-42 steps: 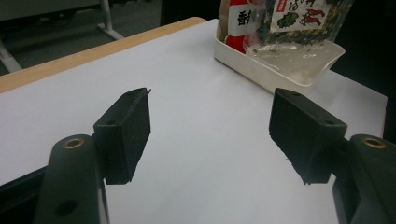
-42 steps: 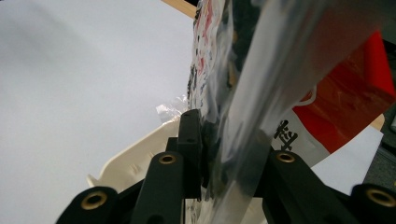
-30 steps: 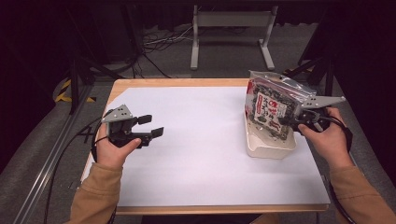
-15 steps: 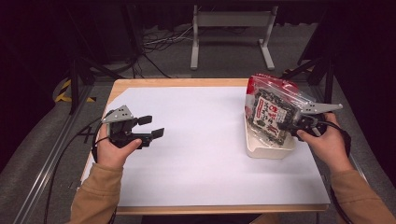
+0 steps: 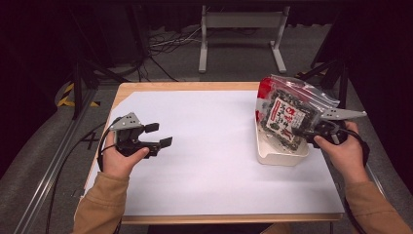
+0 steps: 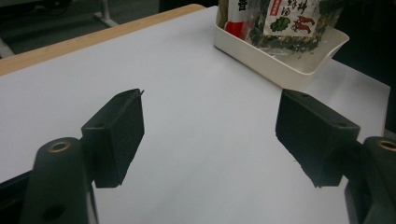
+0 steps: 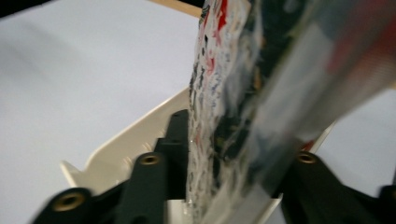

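Note:
A clear snack bag [image 5: 287,114] with dark contents and a red-and-white label leans tilted in a shallow cream tray [image 5: 280,158] at the table's right. My right gripper [image 5: 311,134] is at the bag's right side. Its jaws have just been opening, and the blurred bag [image 7: 233,93] stands loose between them above the tray [image 7: 121,154]. My left gripper [image 5: 158,135] hovers over the left of the white sheet. Its jaws have also just been opening wider, and nothing is between them [image 6: 210,130]. Ahead of it lie the tray [image 6: 289,70] and the bag [image 6: 280,18].
A white sheet [image 5: 204,146] covers most of the wooden table, whose edge shows at the back [image 5: 185,87]. A metal stand [image 5: 241,39] and cables lie on the dark floor beyond. A rail runs along the floor at left [image 5: 53,165].
The bag has sunk from an upright hold into the tray and now leans to the right. The right gripper's jaws have spread apart. The left hand has stayed in place.

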